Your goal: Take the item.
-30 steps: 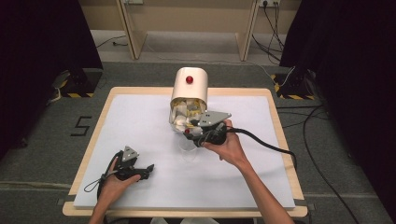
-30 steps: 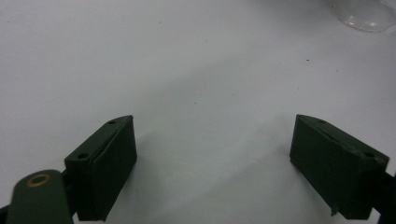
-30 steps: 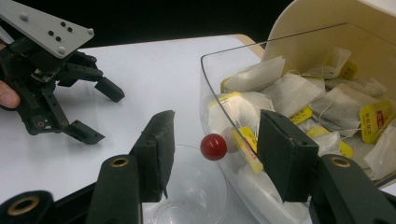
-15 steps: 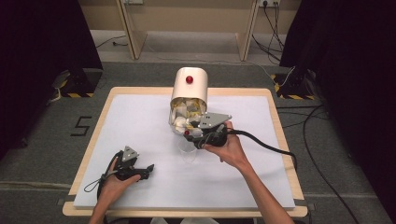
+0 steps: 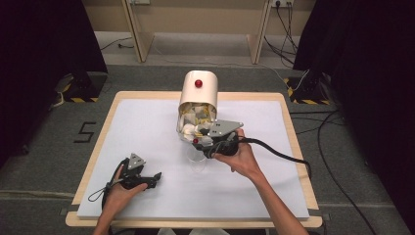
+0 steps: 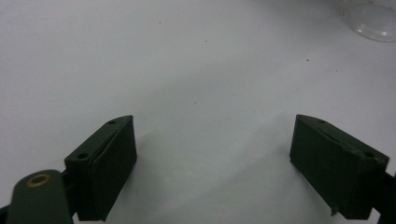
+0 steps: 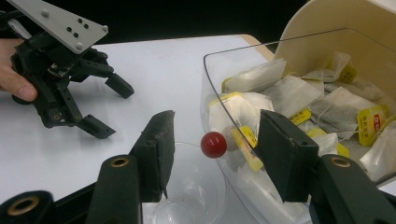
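Nearest me, my left hand-held gripper (image 5: 142, 177) rests on the white counter (image 5: 147, 122) at its near left corner. Its jaws are spread wide with bare surface between them, and it has not shifted in the past second. From the left gripper view, the rim of a clear plastic cup (image 6: 373, 21) sits well off at the far edge. Toward the middle of the counter, that cup (image 5: 197, 161) stands just in front of the mouth of a cream tea-bag container (image 5: 198, 93), directly under my right hand-held gripper (image 7: 215, 154). The right one has barely moved over the same second, holding its place at the container's mouth. Its jaws are parted and bracket a small red knob (image 7: 214, 144) on the container's clear front flap (image 7: 243, 93), with a gap on either side, so they grip nothing yet. Behind the flap lies a heap of tea bags (image 7: 327, 102) with yellow tags, and a second red knob (image 5: 198, 83) sits on the container's top, farther back. With so little changed, I judge the job paused at the moment before the pinch. The knob is lined up but not taken, the flap looks partly lifted, and the cup below appears empty. Closing squarely on that small round knob looks like the delicate part.
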{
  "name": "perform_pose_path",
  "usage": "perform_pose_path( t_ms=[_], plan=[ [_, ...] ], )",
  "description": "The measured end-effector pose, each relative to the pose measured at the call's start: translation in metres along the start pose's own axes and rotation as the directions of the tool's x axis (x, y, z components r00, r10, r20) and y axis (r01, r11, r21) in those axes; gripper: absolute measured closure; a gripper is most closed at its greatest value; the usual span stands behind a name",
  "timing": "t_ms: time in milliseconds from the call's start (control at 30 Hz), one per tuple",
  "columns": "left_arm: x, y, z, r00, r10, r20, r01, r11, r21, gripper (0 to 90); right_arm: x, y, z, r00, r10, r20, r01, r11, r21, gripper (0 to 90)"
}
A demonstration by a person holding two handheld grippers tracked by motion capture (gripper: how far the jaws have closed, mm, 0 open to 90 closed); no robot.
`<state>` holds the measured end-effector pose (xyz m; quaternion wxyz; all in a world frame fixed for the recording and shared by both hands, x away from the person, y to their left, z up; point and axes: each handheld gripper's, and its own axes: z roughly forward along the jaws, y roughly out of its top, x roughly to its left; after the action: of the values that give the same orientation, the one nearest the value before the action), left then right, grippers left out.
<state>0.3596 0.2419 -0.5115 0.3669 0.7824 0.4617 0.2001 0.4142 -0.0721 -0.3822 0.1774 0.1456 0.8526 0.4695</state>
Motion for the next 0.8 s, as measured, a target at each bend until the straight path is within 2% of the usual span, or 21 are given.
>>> perform_pose_path(
  t_ms=[800],
  plan=[
    [-0.0001,0.0,0.0,1.0,0.0,0.0,0.0,1.0,-0.001,13.6,-0.0026,0.0017,-0.0008,0.9999,0.002,-0.011,-0.002,1.0,-0.009,46.8]
  ],
)
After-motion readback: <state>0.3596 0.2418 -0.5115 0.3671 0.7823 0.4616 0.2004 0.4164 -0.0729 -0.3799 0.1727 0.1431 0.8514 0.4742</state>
